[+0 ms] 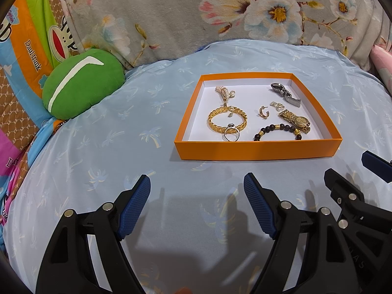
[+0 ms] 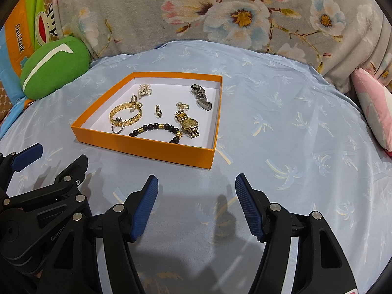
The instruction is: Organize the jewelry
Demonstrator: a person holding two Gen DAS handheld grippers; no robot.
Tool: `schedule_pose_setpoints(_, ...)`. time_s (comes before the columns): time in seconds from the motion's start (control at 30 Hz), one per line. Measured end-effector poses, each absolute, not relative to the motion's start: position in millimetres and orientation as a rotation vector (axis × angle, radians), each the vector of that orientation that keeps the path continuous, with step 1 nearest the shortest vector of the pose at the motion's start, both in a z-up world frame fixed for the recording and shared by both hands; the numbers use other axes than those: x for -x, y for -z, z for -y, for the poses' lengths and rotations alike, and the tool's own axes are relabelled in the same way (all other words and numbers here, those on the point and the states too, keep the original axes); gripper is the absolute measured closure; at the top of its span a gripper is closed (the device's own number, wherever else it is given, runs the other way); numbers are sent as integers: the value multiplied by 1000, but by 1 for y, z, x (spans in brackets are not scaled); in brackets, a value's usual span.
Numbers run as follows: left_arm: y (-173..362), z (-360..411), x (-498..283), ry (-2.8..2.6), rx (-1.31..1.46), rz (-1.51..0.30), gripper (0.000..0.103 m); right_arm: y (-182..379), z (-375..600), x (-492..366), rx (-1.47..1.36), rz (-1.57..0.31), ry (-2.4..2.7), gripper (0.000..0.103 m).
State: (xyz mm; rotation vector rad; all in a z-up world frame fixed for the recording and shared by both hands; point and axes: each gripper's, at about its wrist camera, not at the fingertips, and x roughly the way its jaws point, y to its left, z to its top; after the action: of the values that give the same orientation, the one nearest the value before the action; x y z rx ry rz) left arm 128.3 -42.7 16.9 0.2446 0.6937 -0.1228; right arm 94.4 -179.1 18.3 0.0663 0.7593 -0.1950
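Note:
An orange box (image 1: 257, 150) (image 2: 147, 147) with a white floor lies on the light blue sheet. Inside it are a gold chain bracelet (image 1: 227, 120) (image 2: 126, 115), a silver ring (image 1: 231, 133) (image 2: 117, 127), a black bead bracelet (image 1: 276, 128) (image 2: 156, 128), a gold watch (image 1: 297, 120) (image 2: 188, 123), a dark metal watch (image 1: 285, 94) (image 2: 202, 95), a pearl piece (image 1: 224, 92) (image 2: 144, 90) and small earrings (image 1: 264, 112) (image 2: 158, 111). My left gripper (image 1: 197, 183) stands open in front of the box, nothing between its fingers. My right gripper (image 2: 196, 183) is open too, near the box's right corner.
A green cushion (image 1: 82, 84) (image 2: 54, 69) lies at the left of the sheet. A floral blanket (image 1: 196, 12) (image 2: 220, 12) rises behind the box. A pink pillow (image 2: 374, 107) sits at the right edge. Each gripper shows in the other's view, side by side.

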Motion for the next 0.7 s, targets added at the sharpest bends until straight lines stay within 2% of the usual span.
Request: schedule_pose_setpoints(0.7,-19,42,-129,118,-249,-691,27,-18,179,-95,-66,-760,195,39)
